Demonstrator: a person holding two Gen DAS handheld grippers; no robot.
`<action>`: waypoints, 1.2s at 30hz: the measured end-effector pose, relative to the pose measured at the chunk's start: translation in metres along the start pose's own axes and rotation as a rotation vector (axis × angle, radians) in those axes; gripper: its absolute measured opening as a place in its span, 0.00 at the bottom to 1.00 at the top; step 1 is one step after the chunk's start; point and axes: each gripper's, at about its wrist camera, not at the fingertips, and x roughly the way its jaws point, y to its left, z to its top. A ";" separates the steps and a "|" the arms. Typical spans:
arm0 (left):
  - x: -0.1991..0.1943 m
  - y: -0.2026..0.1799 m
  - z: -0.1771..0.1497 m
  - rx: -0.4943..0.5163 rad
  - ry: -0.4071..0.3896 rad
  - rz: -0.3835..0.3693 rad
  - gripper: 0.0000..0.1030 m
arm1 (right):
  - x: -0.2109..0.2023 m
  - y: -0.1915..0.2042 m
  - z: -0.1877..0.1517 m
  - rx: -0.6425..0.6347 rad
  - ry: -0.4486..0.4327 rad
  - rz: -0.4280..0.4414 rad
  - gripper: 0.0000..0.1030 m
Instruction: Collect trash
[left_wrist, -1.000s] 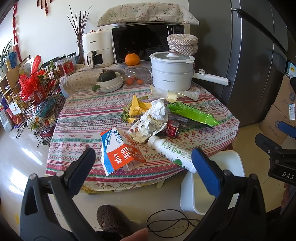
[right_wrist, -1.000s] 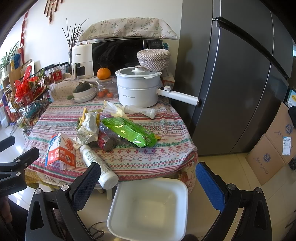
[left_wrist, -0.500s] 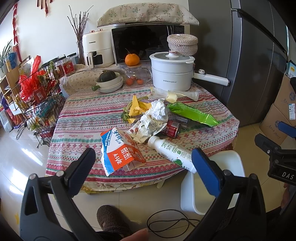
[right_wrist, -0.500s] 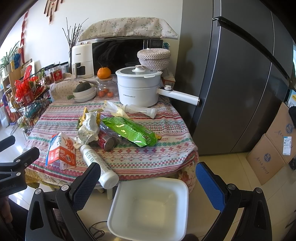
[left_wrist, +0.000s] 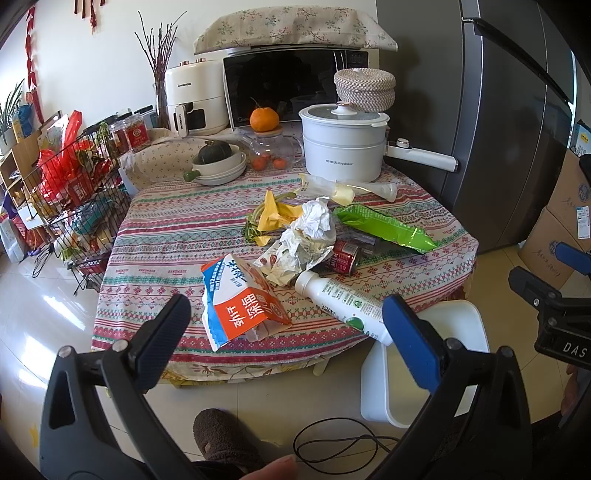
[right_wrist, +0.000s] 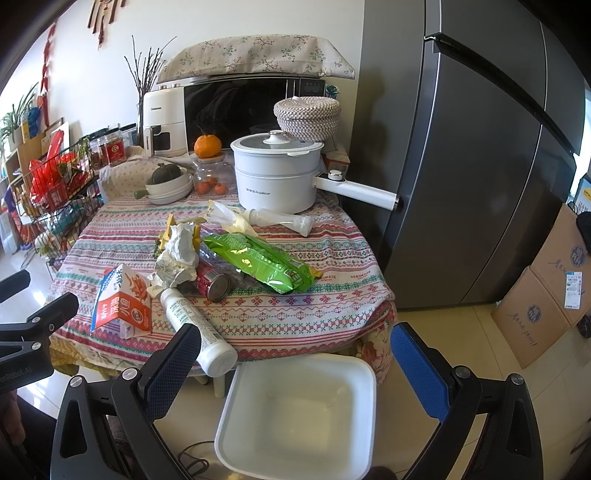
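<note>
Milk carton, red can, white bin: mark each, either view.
milk carton (left_wrist: 242, 308), left wrist view, orange front panel.
red can (right_wrist: 212, 282), right wrist view, side wall near the metal end.
white bin (right_wrist: 295, 413), right wrist view, bare inner floor.

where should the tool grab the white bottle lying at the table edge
Grip the white bottle across the middle of its round body, coming from above with the right tool. It lies on its side, base overhanging the table edge above the white bin.
</note>
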 end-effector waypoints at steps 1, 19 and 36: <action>0.000 0.000 0.000 0.000 0.000 0.000 1.00 | 0.000 0.000 0.000 0.000 0.000 0.000 1.00; 0.001 0.000 0.000 0.000 0.001 0.001 1.00 | 0.000 0.000 0.000 0.001 0.000 0.001 1.00; -0.001 0.002 0.003 0.003 -0.005 0.004 1.00 | 0.000 -0.002 0.002 0.000 0.000 0.000 1.00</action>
